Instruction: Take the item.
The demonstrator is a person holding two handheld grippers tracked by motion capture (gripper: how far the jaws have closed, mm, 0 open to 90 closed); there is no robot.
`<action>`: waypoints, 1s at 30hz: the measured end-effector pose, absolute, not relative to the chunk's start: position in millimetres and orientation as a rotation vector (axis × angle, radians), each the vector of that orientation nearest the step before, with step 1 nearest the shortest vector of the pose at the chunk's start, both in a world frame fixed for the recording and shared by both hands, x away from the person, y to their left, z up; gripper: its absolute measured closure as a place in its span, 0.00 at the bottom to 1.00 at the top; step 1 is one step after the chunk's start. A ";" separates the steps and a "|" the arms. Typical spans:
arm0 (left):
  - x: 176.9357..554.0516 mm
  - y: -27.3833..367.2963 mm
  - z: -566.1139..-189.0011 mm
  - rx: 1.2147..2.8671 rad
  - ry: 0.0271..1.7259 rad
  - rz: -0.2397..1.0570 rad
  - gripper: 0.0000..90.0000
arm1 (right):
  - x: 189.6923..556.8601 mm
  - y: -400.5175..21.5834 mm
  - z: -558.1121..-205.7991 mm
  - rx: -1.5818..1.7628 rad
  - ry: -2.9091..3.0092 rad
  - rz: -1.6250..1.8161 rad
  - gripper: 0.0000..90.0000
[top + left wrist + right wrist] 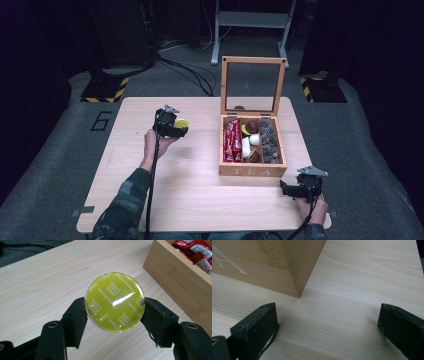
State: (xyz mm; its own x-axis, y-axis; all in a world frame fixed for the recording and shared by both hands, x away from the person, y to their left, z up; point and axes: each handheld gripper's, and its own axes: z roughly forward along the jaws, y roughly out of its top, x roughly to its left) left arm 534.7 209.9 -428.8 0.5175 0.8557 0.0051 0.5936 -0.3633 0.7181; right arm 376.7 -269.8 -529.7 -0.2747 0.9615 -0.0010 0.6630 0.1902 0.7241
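The capsule's [115,301] body hides behind its own yellow foil lid in the left gripper view. The wooden tea box [269,265] is cropped by the right gripper view's top and left edges. Contents of the box's right compartment [270,141] are too small to identify

Colours we see on and around the pale wood table [165,180]

We see a yellow-green foil capsule [115,305] printed with white lettering, black jaws, a tan wooden tea box [252,171] with pale "TEA" letters, red packets [232,140], brown and white pods [252,139], yellow-black hazard stripes [105,91] on grey floor, and a camouflage sleeve [120,207].
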 end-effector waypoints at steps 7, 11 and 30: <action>543.9 216.3 -443.3 2.071 1.244 0.466 0.42 | 376.6 -269.8 -529.7 1.517 2.011 0.861 0.02; 548.5 218.5 -451.8 2.077 1.270 0.438 0.42 | 376.6 -269.8 -529.7 1.516 2.011 0.861 0.02; 561.4 236.1 -480.7 2.091 1.392 0.388 0.42 | 376.6 -269.8 -529.7 1.517 2.011 0.861 0.02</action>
